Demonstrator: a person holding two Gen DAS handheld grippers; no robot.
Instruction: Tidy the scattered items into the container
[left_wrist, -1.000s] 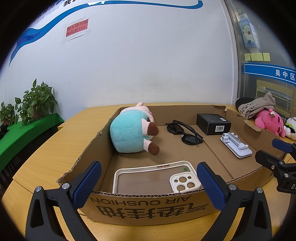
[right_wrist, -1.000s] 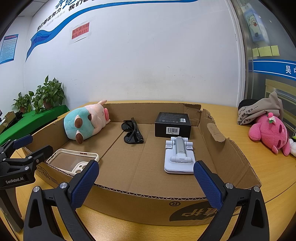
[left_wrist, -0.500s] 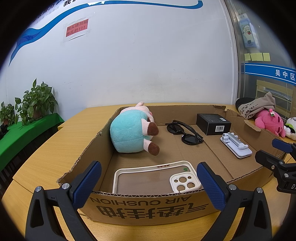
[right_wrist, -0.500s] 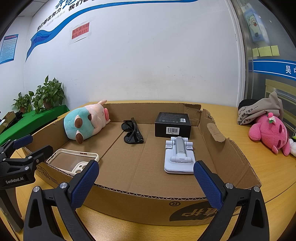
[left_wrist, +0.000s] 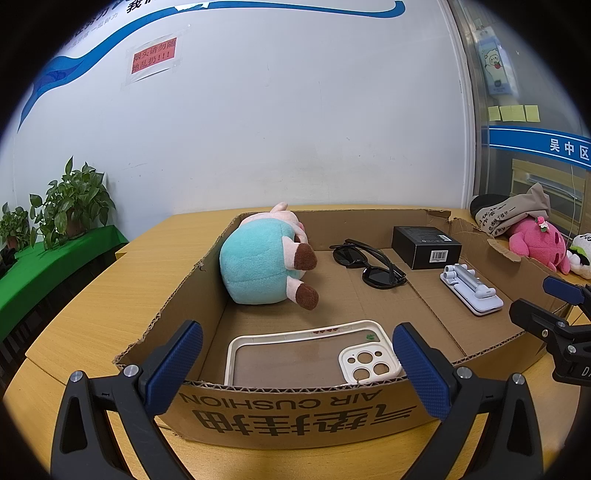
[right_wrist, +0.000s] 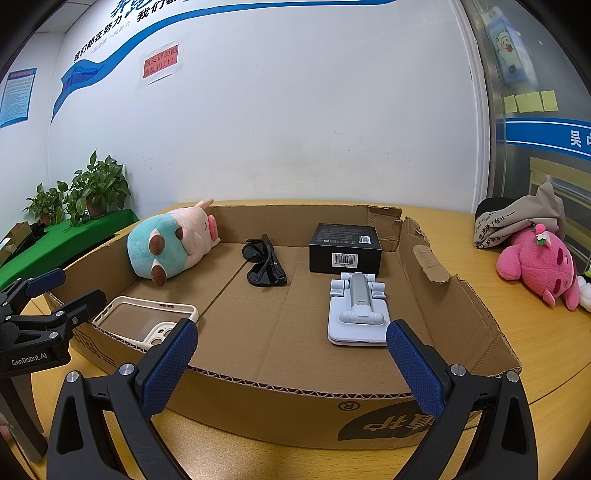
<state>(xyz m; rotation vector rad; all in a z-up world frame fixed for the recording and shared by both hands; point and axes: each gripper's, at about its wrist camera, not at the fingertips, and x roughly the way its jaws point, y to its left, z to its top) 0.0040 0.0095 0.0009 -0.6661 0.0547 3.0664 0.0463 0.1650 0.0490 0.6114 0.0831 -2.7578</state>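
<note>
Inside the cardboard box (right_wrist: 424, 258) on the counter (left_wrist: 110, 280), 5 items already lay flat and apart: plush toy (left_wrist: 264, 267), sunglasses (left_wrist: 369, 264), black box (right_wrist: 345, 247), folding stand (right_wrist: 356, 310) and phone case (left_wrist: 310, 354). Both the left gripper (left_wrist: 297, 365) and right gripper (right_wrist: 291, 363) hovered open and empty just outside the near wall, apparently done loading.

A wooden table (right_wrist: 532, 332) carries a shallow cardboard box (right_wrist: 424, 258) near the front; far right of it lie a pink plush (right_wrist: 535, 262) and a folded beige cloth (right_wrist: 517, 221).
</note>
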